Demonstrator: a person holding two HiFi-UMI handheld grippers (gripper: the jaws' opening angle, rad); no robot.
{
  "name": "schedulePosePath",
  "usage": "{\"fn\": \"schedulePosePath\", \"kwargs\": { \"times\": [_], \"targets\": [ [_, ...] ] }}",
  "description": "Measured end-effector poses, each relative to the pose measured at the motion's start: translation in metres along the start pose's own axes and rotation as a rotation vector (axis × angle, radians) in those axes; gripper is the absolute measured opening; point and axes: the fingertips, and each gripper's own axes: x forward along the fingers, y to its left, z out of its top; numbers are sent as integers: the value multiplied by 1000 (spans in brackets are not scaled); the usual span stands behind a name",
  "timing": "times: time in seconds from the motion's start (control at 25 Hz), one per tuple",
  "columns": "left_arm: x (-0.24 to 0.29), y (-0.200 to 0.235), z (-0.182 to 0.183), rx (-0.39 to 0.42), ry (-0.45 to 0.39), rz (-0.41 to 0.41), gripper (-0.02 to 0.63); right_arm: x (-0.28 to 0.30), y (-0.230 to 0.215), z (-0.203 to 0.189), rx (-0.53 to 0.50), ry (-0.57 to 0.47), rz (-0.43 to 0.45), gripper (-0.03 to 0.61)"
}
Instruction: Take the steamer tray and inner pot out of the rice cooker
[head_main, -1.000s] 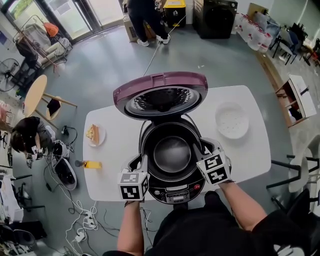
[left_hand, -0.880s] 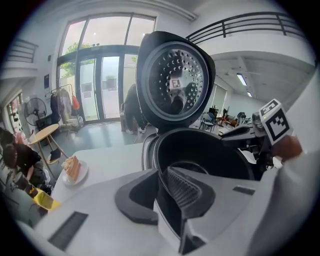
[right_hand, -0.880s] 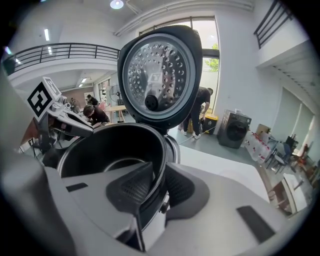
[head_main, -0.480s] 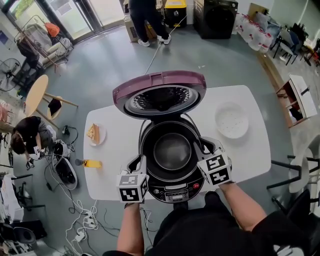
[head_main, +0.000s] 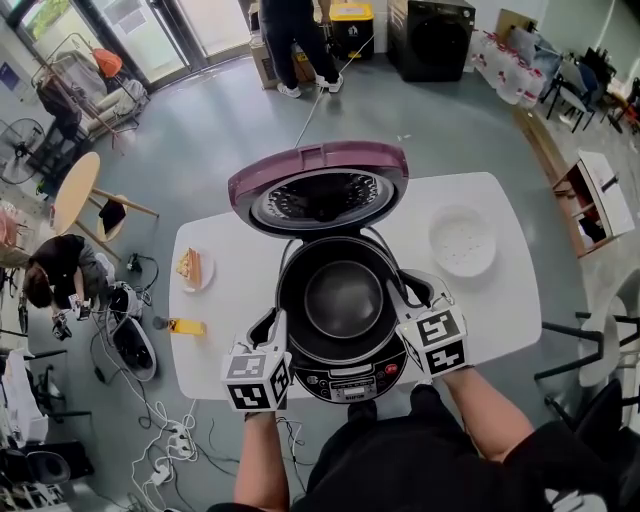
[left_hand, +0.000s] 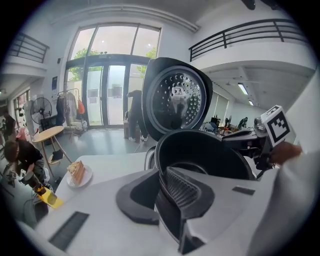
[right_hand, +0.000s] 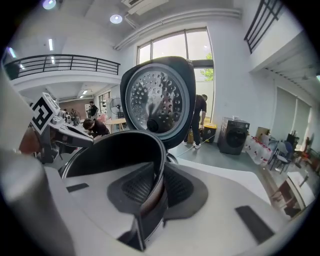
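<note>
left gripper (head_main: 271, 326): clamped on inner pot (head_main: 343, 298) left rim | right gripper (head_main: 402, 293): clamped on right rim | inner pot: in open rice cooker (head_main: 345, 378) mouth | steamer tray (head_main: 464, 241): on white table (head_main: 500, 305), right of cooker

White table (head_main: 230, 300), rounded corners, on a grey floor. Near its left edge sits a small white plate (head_main: 190, 270) with a layered wedge of food. Nearer the camera, a yellow object (head_main: 186, 327) lies at the same edge.

Left of the table, a person in black (head_main: 60, 270) crouches among cables (head_main: 165, 425) and gear. A round wooden table (head_main: 70, 192) stands further out, with a floor fan (head_main: 14, 150) near it.

By the glass doors (head_main: 170, 30) is a standing person (head_main: 292, 35). A yellow bin (head_main: 350, 18) and a black appliance (head_main: 432, 36) are to that person's right. Black chair frames (head_main: 585, 350) are at the far right.
</note>
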Motion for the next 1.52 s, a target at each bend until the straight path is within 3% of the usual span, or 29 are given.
{"fn": "schedulePosePath", "kwargs": {
  "times": [0.6,0.88,1.16,1.52],
  "targets": [
    [-52,-11,43,66,-129,-20,51,-59,10,58,36,-195,-59,51],
    [-79,-37,69,102,-206,28,49,-98,1,72,48,-282,-45,53],
    [-78,-94,84,99,-244,29,49,-140,-44,77,36,-338,-55,51],
    [-59,-187,94,98,-276,-33,48,-197,-117,44,69,-342,-120,52]
  ]
}}
